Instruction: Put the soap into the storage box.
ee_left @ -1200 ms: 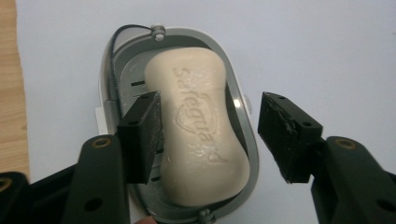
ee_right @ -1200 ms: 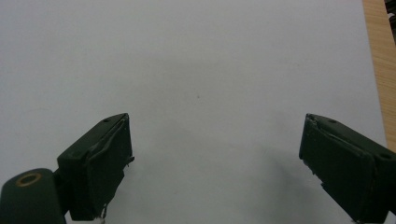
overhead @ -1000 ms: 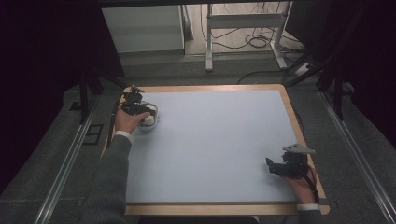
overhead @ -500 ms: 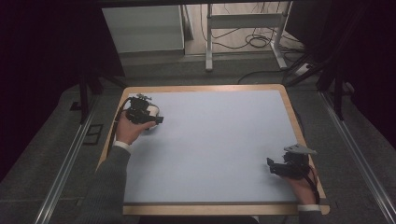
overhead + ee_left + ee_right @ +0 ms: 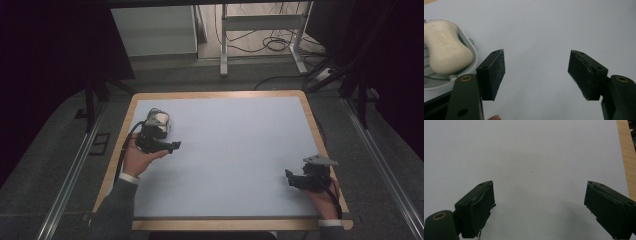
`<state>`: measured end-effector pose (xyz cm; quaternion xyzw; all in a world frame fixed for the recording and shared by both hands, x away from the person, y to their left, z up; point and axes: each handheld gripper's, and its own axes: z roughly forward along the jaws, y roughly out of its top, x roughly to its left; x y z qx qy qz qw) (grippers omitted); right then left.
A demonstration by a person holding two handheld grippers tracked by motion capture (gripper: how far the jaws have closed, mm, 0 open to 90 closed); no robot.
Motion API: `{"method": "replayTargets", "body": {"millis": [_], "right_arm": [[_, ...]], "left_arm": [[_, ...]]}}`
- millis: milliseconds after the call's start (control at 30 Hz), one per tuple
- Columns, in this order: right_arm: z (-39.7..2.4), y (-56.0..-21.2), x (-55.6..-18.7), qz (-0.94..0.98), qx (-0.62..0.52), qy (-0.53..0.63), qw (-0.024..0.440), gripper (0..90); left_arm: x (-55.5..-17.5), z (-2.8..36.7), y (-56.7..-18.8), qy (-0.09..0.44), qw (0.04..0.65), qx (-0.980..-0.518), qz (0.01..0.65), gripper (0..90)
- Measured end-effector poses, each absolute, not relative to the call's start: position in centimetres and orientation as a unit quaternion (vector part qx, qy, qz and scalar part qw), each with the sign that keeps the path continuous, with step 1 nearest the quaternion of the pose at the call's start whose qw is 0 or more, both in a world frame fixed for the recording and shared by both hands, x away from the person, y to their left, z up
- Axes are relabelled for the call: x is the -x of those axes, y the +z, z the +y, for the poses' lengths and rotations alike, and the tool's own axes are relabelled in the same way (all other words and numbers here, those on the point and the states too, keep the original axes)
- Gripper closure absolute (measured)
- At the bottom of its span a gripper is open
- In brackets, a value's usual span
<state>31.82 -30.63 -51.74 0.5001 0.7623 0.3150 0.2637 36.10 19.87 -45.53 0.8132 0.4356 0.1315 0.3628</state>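
A cream soap bar (image 5: 446, 47) lies in a pale grey soap dish (image 5: 159, 119) at the back left of the light mat (image 5: 235, 145). In the left gripper view the dish rim (image 5: 472, 53) sits just left of the left jaw. My left gripper (image 5: 172, 146) is just in front of the dish, pointing right. It is open (image 5: 537, 53); its jaws have just been opening, and only bare mat lies between them. My right gripper (image 5: 290, 177) rests near the front right corner, open (image 5: 540, 183) over bare mat.
The mat lies on a table with a wooden rim (image 5: 215, 95), whose right strip (image 5: 626, 157) runs close to the right gripper. Beyond the far edge stand a white cabinet (image 5: 152, 30) and metal frame legs (image 5: 223, 45) with floor cables.
The left hand has drawn back from the back left corner toward the near side. The soap dish, earlier partly covered by the hand, now stands free on the mat. The right hand has kept still.
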Motion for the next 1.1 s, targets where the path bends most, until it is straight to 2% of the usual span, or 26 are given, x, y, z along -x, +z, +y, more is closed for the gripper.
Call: {"method": "replayTargets", "body": {"millis": [100,400,767,1100], "right_arm": [[-30.5,-51.8,-31.8,0.763,-0.499,0.314,0.264,9.3],[-30.4,-51.8,-31.7,0.764,-0.499,0.313,0.264,9.3],[-30.6,-51.8,-31.6,0.762,-0.500,0.312,0.266,9.3],[-30.7,-51.7,-31.4,0.763,-0.494,0.319,0.267,9.3]], "left_arm": [[-33.9,19.7,-46.1,0.162,0.374,-0.810,0.422,31.3],[-30.6,19.7,-47.9,0.136,0.390,-0.807,0.421,30.8],[-29.4,20.2,-49.9,0.121,0.384,-0.808,0.431,31.1],[-29.4,20.3,-50.0,0.115,0.386,-0.808,0.430,30.8]]}}
